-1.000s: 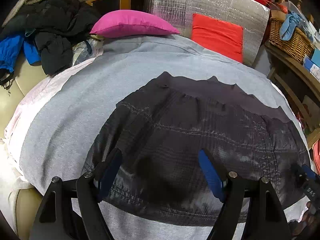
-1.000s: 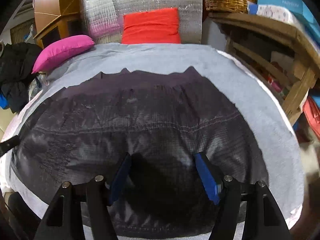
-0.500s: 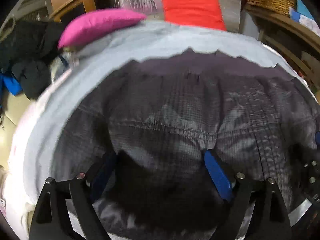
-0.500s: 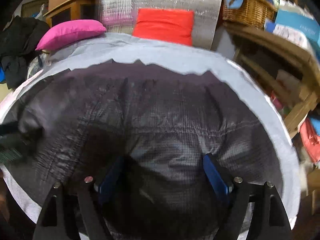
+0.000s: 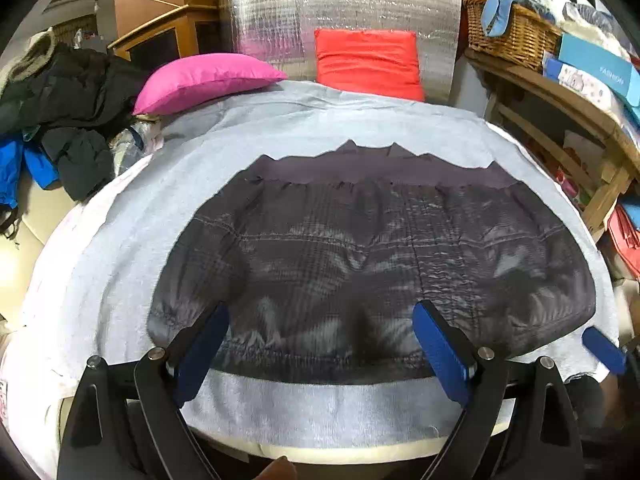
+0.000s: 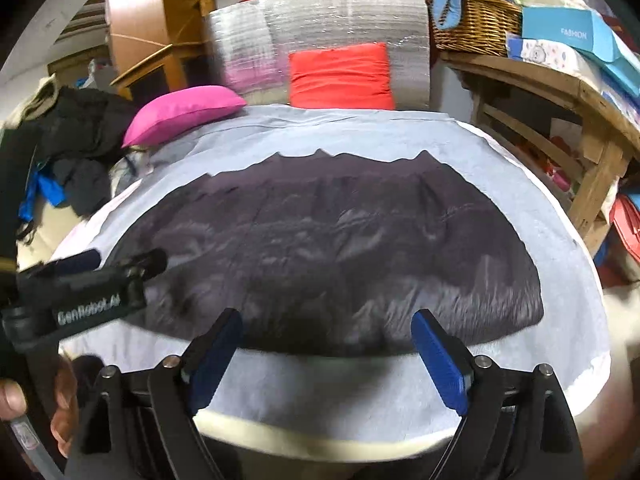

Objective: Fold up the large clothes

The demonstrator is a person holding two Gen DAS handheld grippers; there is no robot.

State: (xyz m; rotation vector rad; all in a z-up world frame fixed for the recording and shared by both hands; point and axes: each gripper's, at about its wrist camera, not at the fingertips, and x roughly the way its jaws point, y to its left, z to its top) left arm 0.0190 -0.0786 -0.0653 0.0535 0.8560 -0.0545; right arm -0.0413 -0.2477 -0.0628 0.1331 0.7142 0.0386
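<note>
Dark garment (image 5: 372, 264) spread flat on grey sheet (image 5: 280, 132), centre of view. Left claw (image 5: 320, 344) released, spread wide, hovering over hem at 6 o'clock. Right claw (image 6: 328, 354) likewise released above near edge. Pink pillow (image 5: 204, 80) at 11 o'clock.

Handheld two-finger grippers, pair

Left gripper (image 5: 320, 344) and right gripper (image 6: 326, 354): black frames showing silver screws, blue pads (image 5: 440, 350); white "GenRobot.AI" lettering; bare skin showing.
</note>
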